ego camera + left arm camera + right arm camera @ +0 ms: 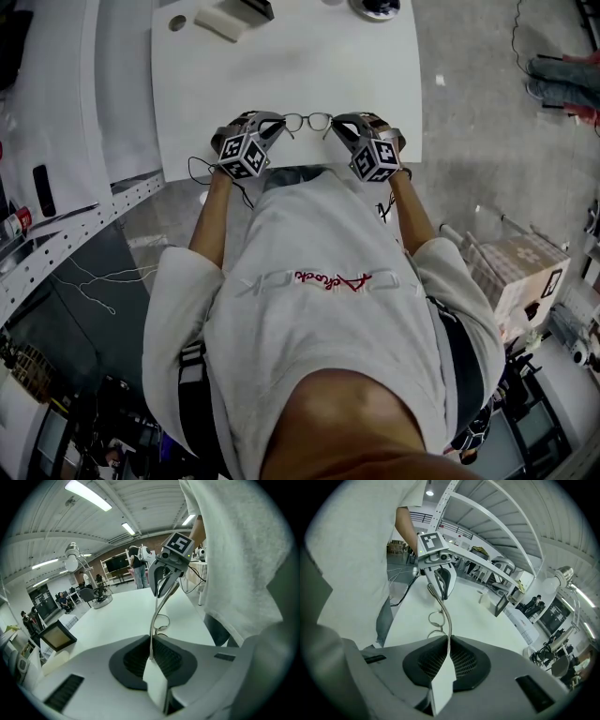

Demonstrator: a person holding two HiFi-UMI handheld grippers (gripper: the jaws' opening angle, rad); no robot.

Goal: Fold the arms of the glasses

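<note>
Thin metal-rimmed glasses (307, 121) hang just over the near edge of the white table (375, 66), stretched between my two grippers. My left gripper (278, 132) is shut on the tip of one arm; in the left gripper view (151, 657) that thin arm (153, 620) rises from the closed pads toward the right gripper (165, 576) opposite. My right gripper (336, 129) is shut on the other arm tip. In the right gripper view (449, 649) the arm (446, 616) curves up past the two lens rims (435, 618) to the left gripper (442, 581).
At the table's far edge lie a white block (217, 22), a dark object (255, 7) and a black round item (379, 7). A thin cable (199, 173) loops off the near left corner. Cardboard boxes (520, 272) stand on the floor at the right.
</note>
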